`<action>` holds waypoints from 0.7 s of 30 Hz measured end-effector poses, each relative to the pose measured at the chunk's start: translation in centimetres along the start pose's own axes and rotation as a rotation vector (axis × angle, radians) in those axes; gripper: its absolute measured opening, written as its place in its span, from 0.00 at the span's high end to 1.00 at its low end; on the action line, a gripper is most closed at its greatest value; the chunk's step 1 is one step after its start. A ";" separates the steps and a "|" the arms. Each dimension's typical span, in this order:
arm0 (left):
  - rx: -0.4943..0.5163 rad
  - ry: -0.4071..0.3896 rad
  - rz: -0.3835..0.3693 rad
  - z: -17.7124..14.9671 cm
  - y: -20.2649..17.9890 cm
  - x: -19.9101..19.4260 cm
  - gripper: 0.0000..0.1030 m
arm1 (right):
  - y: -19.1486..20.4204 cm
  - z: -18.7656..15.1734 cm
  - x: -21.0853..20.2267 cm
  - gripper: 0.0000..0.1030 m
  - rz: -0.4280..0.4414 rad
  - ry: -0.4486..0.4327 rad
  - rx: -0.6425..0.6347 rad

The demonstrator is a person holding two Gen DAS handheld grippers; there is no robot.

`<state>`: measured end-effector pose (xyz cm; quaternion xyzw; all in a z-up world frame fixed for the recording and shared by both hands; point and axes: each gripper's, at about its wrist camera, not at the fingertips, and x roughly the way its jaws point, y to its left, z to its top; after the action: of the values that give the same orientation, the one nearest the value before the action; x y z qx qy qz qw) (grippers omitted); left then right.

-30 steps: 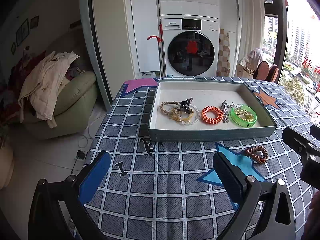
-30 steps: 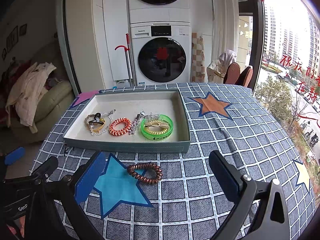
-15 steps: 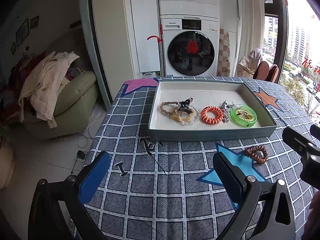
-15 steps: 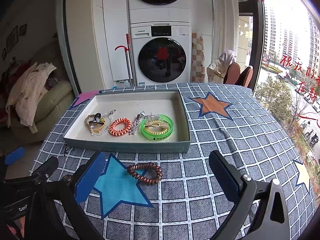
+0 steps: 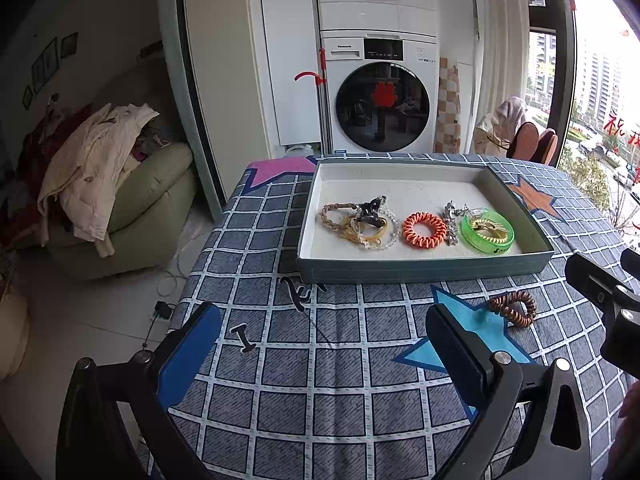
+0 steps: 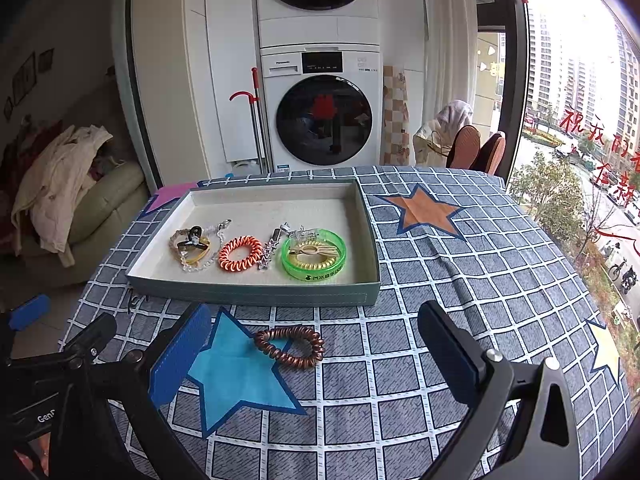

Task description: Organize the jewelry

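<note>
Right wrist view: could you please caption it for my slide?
Open right gripper faces a brown coil lying outside the tray.

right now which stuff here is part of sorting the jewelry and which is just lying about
Part of the job:
tray
brown coil band, loose on the tablecloth
orange coil band
green bangle
bracelets

Just lying about:
washing machine
armchair
pile of clothes

We saw a matt checked cloth (image 6: 460, 280) over the table. The tray (image 6: 256, 294) looked like matt card with a pale, grainy lining. Outside its near edge lay a glossy coppery coil band (image 6: 290, 347). Inside, the green bangle (image 6: 314, 255) was clear shiny plastic, the orange coil (image 6: 240, 253) glossy.
</note>
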<state>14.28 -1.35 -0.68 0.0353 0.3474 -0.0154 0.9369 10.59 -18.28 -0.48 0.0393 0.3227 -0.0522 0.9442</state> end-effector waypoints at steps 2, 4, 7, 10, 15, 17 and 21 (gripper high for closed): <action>0.001 0.000 0.002 0.0 0.0 0.0 0.00 | 0.0 0.0 0.0 0.00 -0.001 0.000 0.001; 0.000 0.000 0.002 0.0 0.0 0.0 0.00 | 0.0 0.0 0.0 0.00 0.000 0.000 0.001; 0.000 -0.003 0.007 0.0 0.0 -0.1 0.00 | 0.0 0.0 -0.1 0.00 0.000 -0.001 0.002; 0.003 -0.003 0.010 0.1 0.0 -0.1 0.00 | 0.0 0.0 -0.1 0.00 -0.001 -0.001 0.001; 0.006 0.001 0.009 0.2 0.1 -0.1 0.00 | 0.0 0.0 0.0 0.00 0.000 -0.001 0.001; 0.007 -0.001 0.012 0.2 0.1 -0.1 0.00 | 0.0 0.0 -0.1 0.00 0.000 -0.001 0.001; 0.007 -0.001 0.011 0.2 0.0 -0.1 0.00 | 0.1 0.1 -0.1 0.00 0.001 -0.002 0.000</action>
<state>14.33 -1.32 -0.51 0.0405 0.3465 -0.0113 0.9371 10.56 -18.22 -0.37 0.0394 0.3219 -0.0516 0.9445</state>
